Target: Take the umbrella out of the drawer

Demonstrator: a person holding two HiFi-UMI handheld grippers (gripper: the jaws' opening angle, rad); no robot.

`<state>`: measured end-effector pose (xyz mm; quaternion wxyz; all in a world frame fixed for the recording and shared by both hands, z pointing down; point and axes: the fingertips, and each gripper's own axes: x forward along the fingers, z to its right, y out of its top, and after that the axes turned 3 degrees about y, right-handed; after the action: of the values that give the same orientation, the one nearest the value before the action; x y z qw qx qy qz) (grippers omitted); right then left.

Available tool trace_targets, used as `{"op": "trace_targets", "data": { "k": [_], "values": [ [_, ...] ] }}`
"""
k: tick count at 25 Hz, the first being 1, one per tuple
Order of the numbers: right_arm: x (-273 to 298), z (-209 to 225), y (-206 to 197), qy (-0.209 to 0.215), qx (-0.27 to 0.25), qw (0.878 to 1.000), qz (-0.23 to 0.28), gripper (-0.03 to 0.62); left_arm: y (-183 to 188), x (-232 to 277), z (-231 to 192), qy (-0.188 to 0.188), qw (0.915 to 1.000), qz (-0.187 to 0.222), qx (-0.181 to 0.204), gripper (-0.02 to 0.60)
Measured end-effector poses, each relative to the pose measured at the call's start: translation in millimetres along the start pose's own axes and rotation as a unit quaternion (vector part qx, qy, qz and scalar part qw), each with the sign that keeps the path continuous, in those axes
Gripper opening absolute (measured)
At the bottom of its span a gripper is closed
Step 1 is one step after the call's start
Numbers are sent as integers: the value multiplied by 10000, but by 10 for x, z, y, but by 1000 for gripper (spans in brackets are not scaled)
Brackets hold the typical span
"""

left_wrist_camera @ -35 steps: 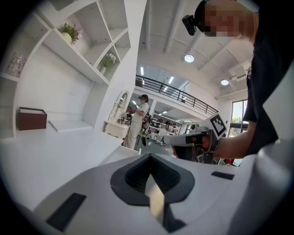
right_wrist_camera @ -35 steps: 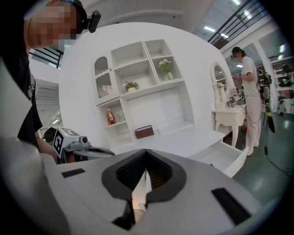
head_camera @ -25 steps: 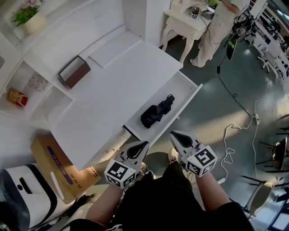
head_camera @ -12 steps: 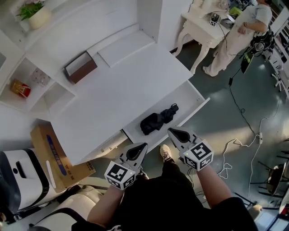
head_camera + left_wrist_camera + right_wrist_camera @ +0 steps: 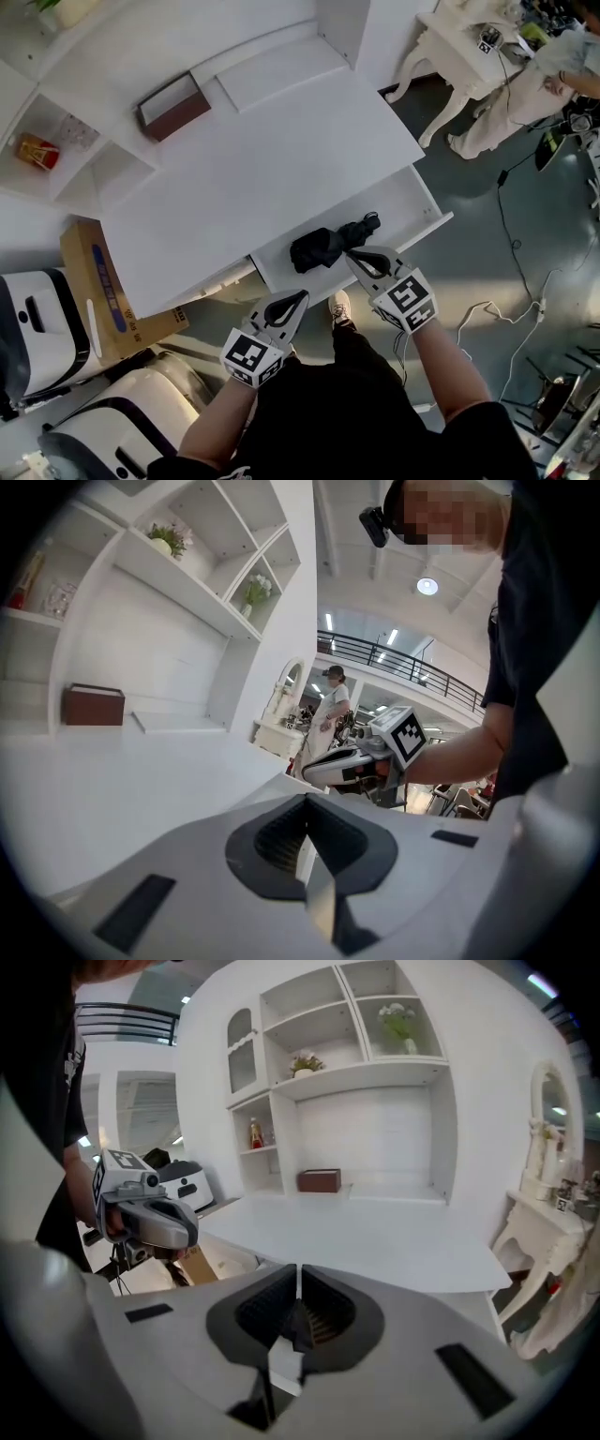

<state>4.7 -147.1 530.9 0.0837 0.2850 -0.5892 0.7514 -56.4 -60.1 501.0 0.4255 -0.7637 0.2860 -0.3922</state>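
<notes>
The folded black fabric umbrella point(image 5: 323, 247) lies in the open white drawer point(image 5: 403, 199), which is pulled out from under the flat white desk top point(image 5: 262, 178). The right gripper point(image 5: 354, 255) has its jaws pressed together with nothing between them, and its tip is just beside the umbrella. The left gripper point(image 5: 300, 298) is closed and empty too, near the drawer's front and apart from the umbrella.
</notes>
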Motion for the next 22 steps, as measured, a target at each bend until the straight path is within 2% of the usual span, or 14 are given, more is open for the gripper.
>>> {"op": "trace_targets", "data": {
  "k": [5, 7, 11, 15, 22],
  "values": [
    [191, 102, -169, 549, -273, 9976, -324, 16, -118, 170, 29, 196, 9997, -22, -146, 3],
    [275, 151, -273, 771, -441, 9946, -535, 71, -160, 230, 40, 308, 9993, -32, -198, 3],
    [428, 239, -525, 1244, -902, 9834, -961, 105, -244, 343, 72, 573, 9978, -30, -335, 3],
    [555, 289, -782, 1723, -1443, 9627, -1508, 139, -320, 406, 132, 853, 9951, 21, -492, 3],
    [831, 412, -1221, 2213, -2541, 9123, -2326, 178, -402, 389, 248, 1193, 9902, 16, -725, 3]
  ]
}}
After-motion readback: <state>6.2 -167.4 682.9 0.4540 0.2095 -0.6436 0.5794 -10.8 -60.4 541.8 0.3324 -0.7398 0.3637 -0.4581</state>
